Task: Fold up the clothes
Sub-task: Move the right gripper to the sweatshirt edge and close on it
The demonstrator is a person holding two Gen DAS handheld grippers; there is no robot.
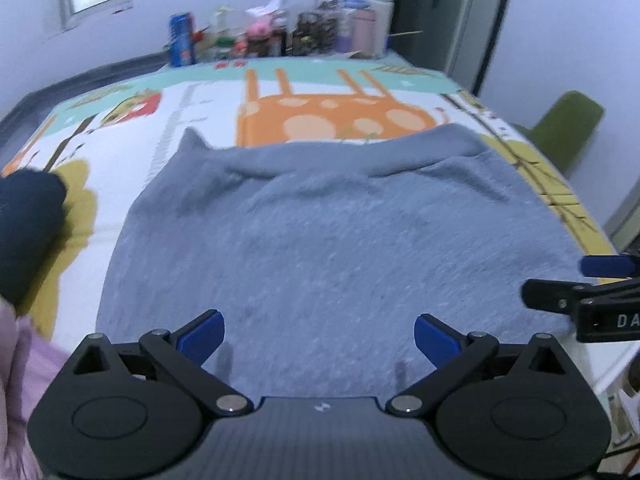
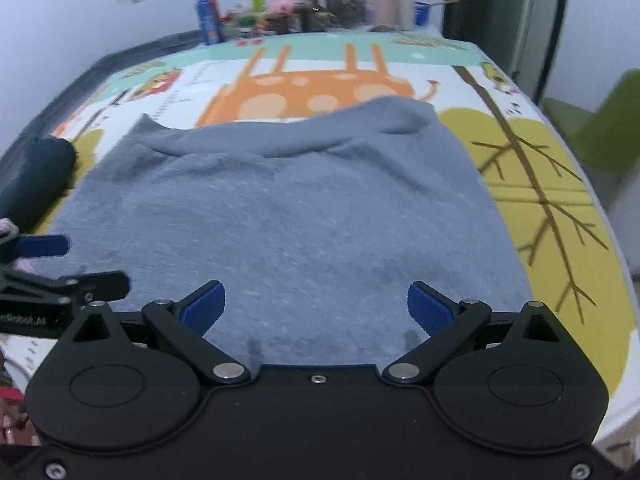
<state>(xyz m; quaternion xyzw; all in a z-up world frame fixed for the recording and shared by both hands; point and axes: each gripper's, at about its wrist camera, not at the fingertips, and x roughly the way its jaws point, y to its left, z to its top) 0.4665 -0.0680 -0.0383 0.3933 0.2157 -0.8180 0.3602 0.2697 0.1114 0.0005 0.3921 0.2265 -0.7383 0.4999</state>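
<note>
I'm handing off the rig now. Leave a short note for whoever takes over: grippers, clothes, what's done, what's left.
Left gripper: open, empty, over the near edge of the grey garment.
Right gripper: open, empty, beside it over the same edge.
Garment lies spread on the cartoon mat, far edge turned over.
Dark rolled item sits at the left.
Done: first far fold, it seems.
Left: grasp near edge, finish folding.

One grey garment (image 1: 320,240), one dark roll (image 1: 28,232), two grippers (four blue fingers (image 1: 202,334)).

Grey garment (image 2: 280,208) on cartoon-print table (image 2: 540,152)
</note>
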